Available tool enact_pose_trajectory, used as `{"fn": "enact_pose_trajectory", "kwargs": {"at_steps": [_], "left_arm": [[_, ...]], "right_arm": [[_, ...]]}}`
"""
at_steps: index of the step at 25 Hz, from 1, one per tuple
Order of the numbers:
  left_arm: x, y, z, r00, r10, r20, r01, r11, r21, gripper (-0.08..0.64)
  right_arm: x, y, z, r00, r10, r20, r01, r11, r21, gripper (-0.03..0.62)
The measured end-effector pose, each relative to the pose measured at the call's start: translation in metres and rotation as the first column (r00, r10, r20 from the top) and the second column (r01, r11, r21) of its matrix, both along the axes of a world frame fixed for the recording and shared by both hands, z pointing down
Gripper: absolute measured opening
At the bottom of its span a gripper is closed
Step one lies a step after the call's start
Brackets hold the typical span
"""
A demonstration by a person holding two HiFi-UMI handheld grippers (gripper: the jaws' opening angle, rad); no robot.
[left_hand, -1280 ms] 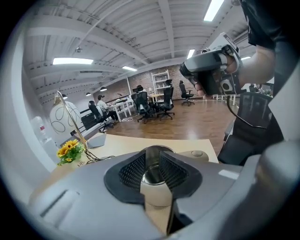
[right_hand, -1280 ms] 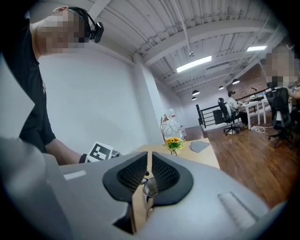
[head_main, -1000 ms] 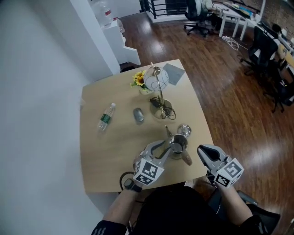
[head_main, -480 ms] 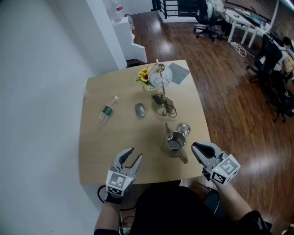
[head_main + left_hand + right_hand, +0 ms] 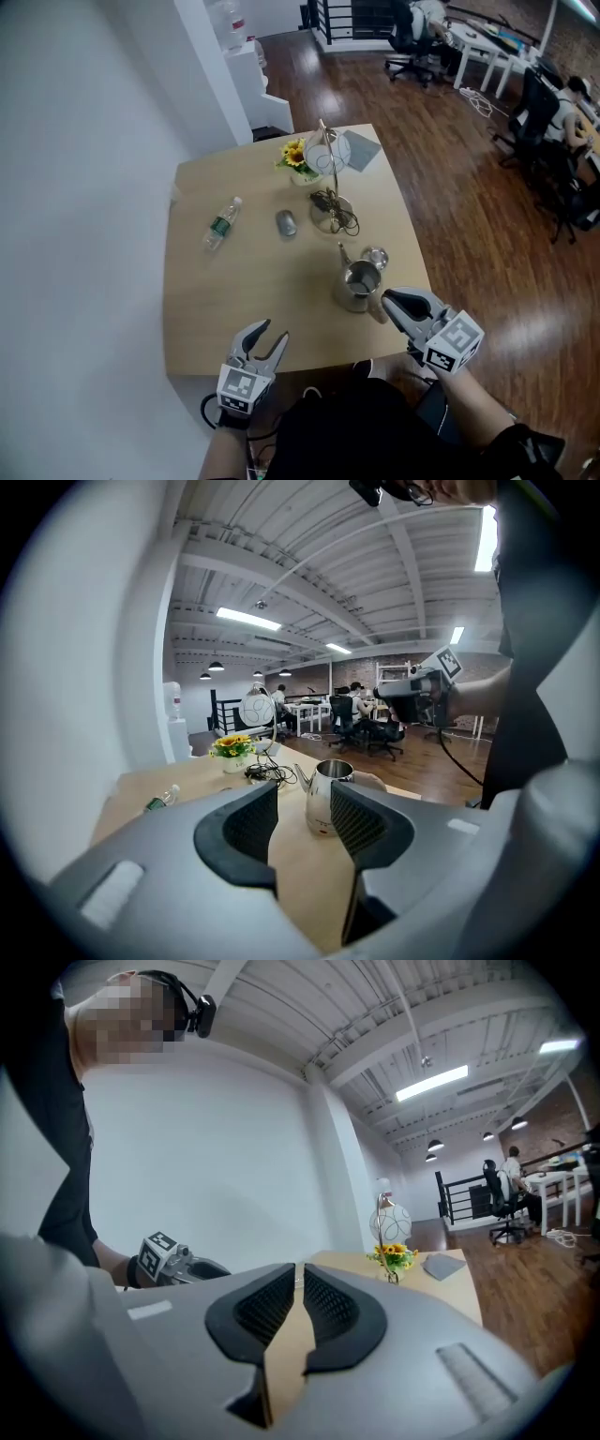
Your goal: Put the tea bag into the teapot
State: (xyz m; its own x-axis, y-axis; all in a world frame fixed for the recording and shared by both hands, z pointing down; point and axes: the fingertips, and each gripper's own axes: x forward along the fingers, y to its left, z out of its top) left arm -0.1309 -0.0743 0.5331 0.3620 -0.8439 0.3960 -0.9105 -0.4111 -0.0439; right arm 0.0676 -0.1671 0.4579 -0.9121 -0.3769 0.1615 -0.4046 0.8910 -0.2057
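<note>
Teapot (image 5: 357, 284) first: we see the steel pot standing upright on the pale wooden desk (image 5: 225, 300), toward its near right corner. Its mouth is uncovered and its lid (image 5: 375, 259) lies just beside it on the far side. We cannot make out the tea bag in any view (the pot's inside is too small and dim to read from above).

Our left gripper (image 5: 269, 336) hangs over the near edge of the desk, well apart from the pot. Its jaws have just been opening and stand wide apart with nothing between them, the pot showing beyond the gap. Our right gripper (image 5: 388, 300) sits just beside the pot on its near right, its jaws drawn together to a thin slit and gripping nothing.

As for writing, we find little to read. The marker cube (image 5: 236, 386) on the left gripper and its twin (image 5: 454, 341) on the right carry black-and-white square patterns. The plastic bottle (image 5: 221, 224) lying on its side farther left wears a green label whose print is too small. A small reddish mark low on the pot's side is equally illegible. Yellow flowers (image 5: 293, 156) stand near the far edge.
</note>
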Motion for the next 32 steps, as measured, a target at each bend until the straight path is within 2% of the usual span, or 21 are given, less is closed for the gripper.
{"fn": "enact_pose_trajectory", "kwargs": {"at_steps": [14, 18, 22, 26, 32], "left_arm": [[-0.02, 0.109, 0.008, 0.99, 0.128, -0.055, -0.128, 0.992, -0.005, 0.172], [-0.025, 0.136, 0.011, 0.988, 0.137, -0.065, -0.139, 0.99, -0.014, 0.17], [-0.023, 0.147, 0.005, 0.988, 0.147, -0.055, -0.146, 0.989, 0.017, 0.173], [-0.02, 0.154, 0.0, 0.99, 0.128, -0.057, -0.126, 0.992, 0.031, 0.173], [0.003, 0.163, -0.014, 0.991, 0.125, -0.036, -0.124, 0.991, 0.043, 0.173]], "right_arm": [[-0.028, 0.127, 0.007, 0.99, 0.139, -0.006, -0.139, 0.989, -0.055, 0.038], [-0.03, 0.169, 0.006, 0.99, 0.139, -0.025, -0.141, 0.988, -0.056, 0.037], [-0.03, 0.195, 0.01, 0.99, 0.123, -0.062, -0.127, 0.99, -0.057, 0.015], [-0.028, 0.206, 0.016, 0.992, 0.097, -0.085, -0.102, 0.993, -0.057, 0.009], [-0.015, 0.21, 0.001, 0.996, 0.068, -0.064, -0.07, 0.997, -0.03, 0.008]]}}
